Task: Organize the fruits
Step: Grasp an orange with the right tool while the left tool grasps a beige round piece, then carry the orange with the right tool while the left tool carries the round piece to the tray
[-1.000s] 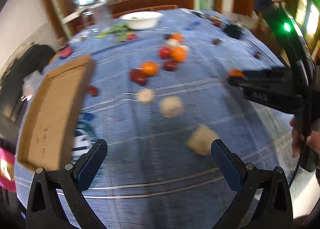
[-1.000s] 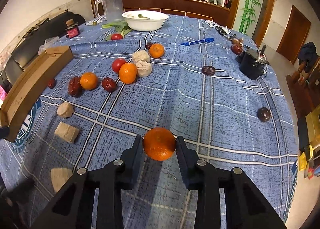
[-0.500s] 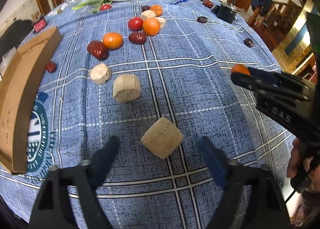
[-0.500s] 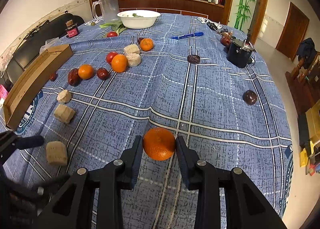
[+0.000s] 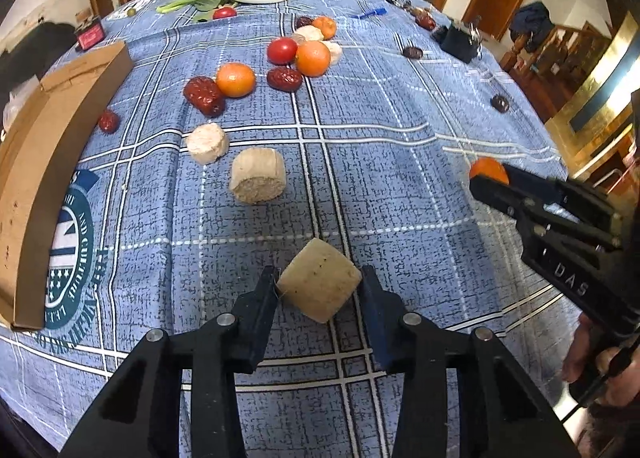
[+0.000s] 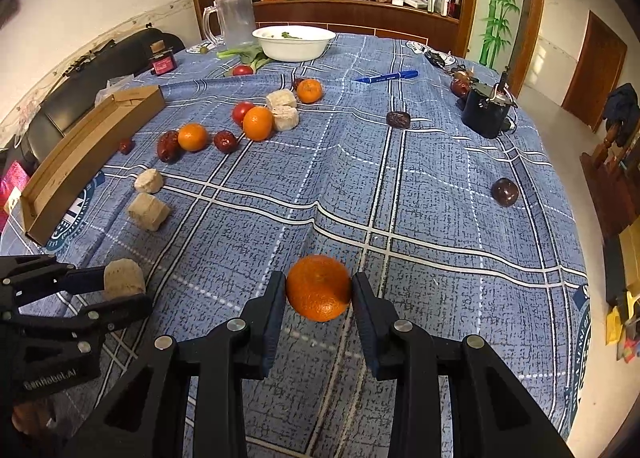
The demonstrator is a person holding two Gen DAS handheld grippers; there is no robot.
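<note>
The left gripper (image 5: 318,294) has its fingers (image 5: 260,312) closing around a pale tan cut chunk (image 5: 319,285) that sits on the counter (image 5: 400,198) under a blue plaid cloth. The left pad looks to be touching the chunk's edge, while a thin gap shows at the right pad, so the fingers are not yet clenched on it. To do this step well, the person should probably keep the chunk centred between the pads and finish closing before lifting, since its flat faces are angled to the pads and it could twist or slip out.

Beyond the left fingers lie two more tan chunks (image 5: 258,175), then mandarins (image 5: 235,79), red dates (image 5: 204,95) and a tomato (image 5: 282,50) in a loose cluster. To the left of the fingers, a shallow cardboard tray (image 5: 52,130) lies along the counter edge; what shows of its inside looks bare. Far ahead stands a white bowl (image 6: 295,41) with a few green scraps in it, beside a clear pitcher (image 6: 236,20) that looks empty.

The right gripper (image 6: 319,298) is clenched on a mandarin (image 6: 319,287), pads pressed to both sides, held just above the cloth. A dark date (image 6: 505,191) lies ahead and well to the right of these fingers.
</note>
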